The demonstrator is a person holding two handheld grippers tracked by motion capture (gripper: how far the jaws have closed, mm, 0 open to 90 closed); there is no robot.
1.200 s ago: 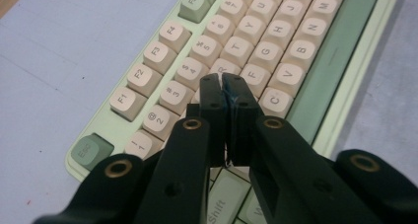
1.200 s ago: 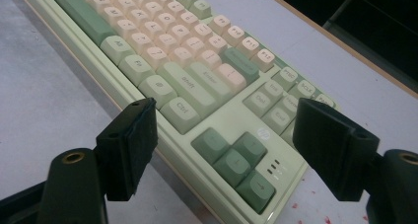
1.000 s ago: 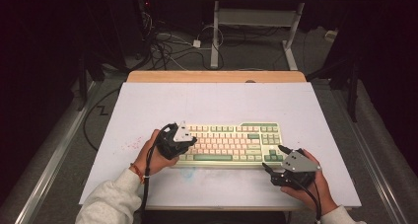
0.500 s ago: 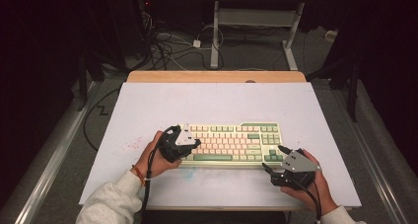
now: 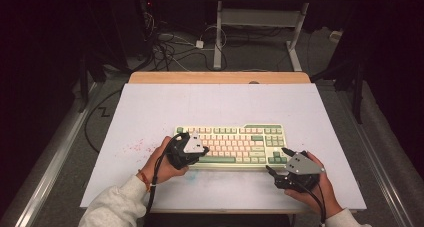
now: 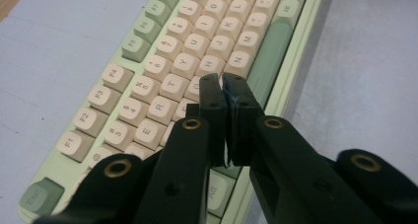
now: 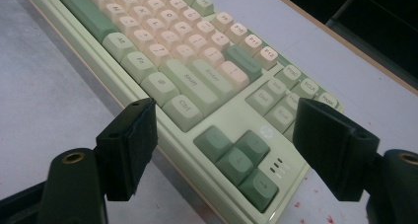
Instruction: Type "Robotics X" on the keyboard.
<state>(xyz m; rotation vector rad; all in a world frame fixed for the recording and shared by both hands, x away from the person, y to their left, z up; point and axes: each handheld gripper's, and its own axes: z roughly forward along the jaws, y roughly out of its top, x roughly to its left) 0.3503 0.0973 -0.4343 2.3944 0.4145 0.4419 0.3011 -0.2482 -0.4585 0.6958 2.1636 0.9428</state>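
Pale lavender-grey sheeting covers my table (image 5: 150, 117), and the mint-green and cream keyboard (image 5: 235, 137) lies near its front edge. My right gripper (image 5: 276, 162) sits at the keyboard's right end, jaws spread wide around the arrow-key corner, pads apart from it. My left gripper (image 5: 204, 150) has its jaws pressed together, tips over the letter keys (image 6: 197, 61) beside the spacebar (image 6: 268, 56).

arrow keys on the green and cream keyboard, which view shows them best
The right gripper view: the four dark green arrow keys sit close and sharp between its open jaws. The high view shows them small at the green and cream keyboard's near right corner. The left gripper view covers the letter keys instead.
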